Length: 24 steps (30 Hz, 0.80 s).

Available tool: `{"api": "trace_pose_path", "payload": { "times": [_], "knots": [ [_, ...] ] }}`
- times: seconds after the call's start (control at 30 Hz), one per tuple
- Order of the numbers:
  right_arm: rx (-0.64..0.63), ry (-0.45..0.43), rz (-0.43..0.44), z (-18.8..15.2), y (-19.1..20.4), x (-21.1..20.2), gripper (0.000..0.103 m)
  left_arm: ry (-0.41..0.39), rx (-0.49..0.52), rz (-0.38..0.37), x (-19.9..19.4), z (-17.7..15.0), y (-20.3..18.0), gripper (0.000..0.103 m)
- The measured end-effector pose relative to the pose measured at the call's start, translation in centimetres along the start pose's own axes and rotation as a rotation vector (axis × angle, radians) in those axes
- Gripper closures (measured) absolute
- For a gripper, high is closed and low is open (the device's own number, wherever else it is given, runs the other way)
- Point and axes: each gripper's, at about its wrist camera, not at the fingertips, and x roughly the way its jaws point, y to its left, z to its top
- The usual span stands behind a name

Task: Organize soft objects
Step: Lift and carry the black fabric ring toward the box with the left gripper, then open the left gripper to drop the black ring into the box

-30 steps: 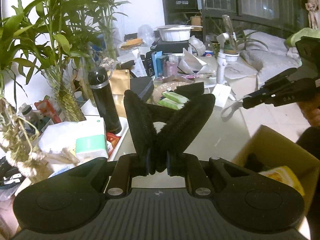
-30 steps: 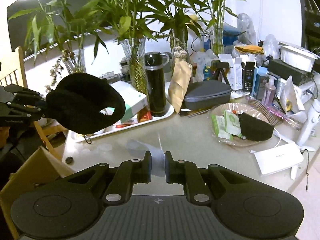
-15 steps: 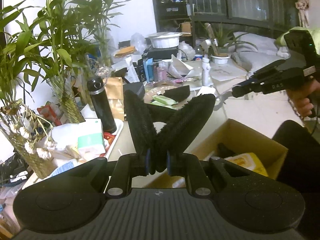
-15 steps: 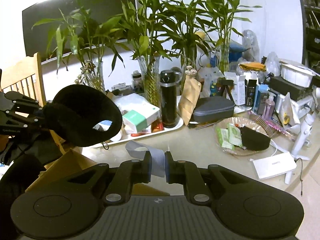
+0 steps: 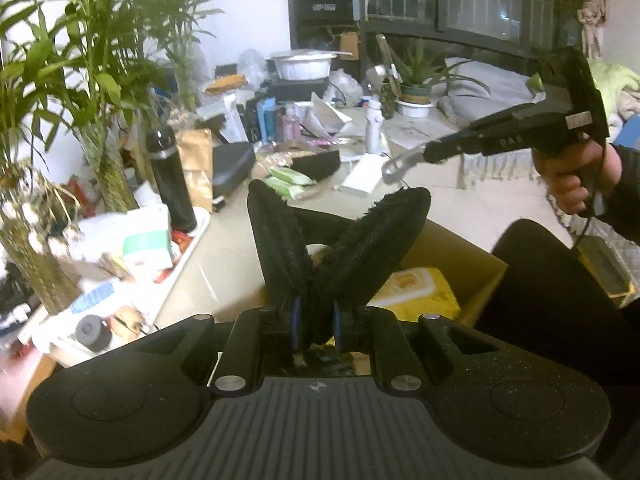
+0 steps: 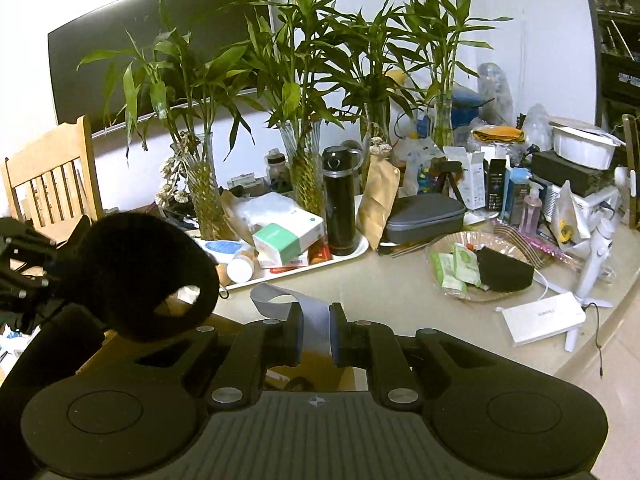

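Observation:
My left gripper (image 5: 314, 324) is shut on a black fuzzy soft piece (image 5: 360, 248), whose two lobes fan up and out from the jaws. In the right wrist view the same piece (image 6: 136, 276) shows as a folded black ring held at the far left. My right gripper (image 6: 316, 328) is shut on a thin grey strap (image 6: 312, 316) that curls up to the left. From the left wrist view that gripper (image 5: 432, 152) hangs at upper right with the strap's loop (image 5: 396, 166) at its tip. Both grippers hover above an open cardboard box (image 5: 452, 248) holding a yellow pack (image 5: 416, 288).
The table edge (image 6: 400, 308) lies ahead, crowded with a white tray (image 6: 352, 254), black flask (image 6: 340, 208), bamboo vases (image 6: 304, 184), grey case (image 6: 424, 218) and a plate (image 6: 440, 244) with green packets and a black mask (image 6: 504, 272). A wooden chair (image 6: 48, 184) stands left; a person's leg (image 5: 552, 292) is right.
Both grippers have drawn back from the table and risen a little, still holding their pieces. The cardboard box now lies under them, and the table's clutter looks farther away.

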Motion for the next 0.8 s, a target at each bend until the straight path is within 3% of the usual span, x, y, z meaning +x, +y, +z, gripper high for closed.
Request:
{"api": "trace_pose_path", "payload": {
  "times": [0.17, 0.27, 0.33, 0.43, 0.8],
  "knots": [
    [0.002, -0.009, 0.006, -0.2, 0.4, -0.7, 0.088, 0.081, -0.063, -0.023, 1.2, -1.6, -0.3, 0.077],
    [0.005, -0.007, 0.012, -0.5, 0.8, -1.0, 0.088, 0.122, -0.094, -0.020, 1.9, -2.9, -0.8, 0.057],
    [0.009, -0.002, 0.008, -0.8, 1.0, -1.2, 0.088, 0.109, -0.107, 0.000, 1.4, -3.3, -1.0, 0.043],
    [0.020, 0.007, 0.000, -1.4, 1.3, -1.5, 0.088, 0.086, -0.133, 0.038, 0.5, -3.9, -1.2, 0.036],
    [0.062, 0.029, -0.020, -2.3, 2.4, -1.8, 0.088, 0.010, -0.240, 0.128, -1.6, -3.9, -1.7, 0.035]
  ]
}}
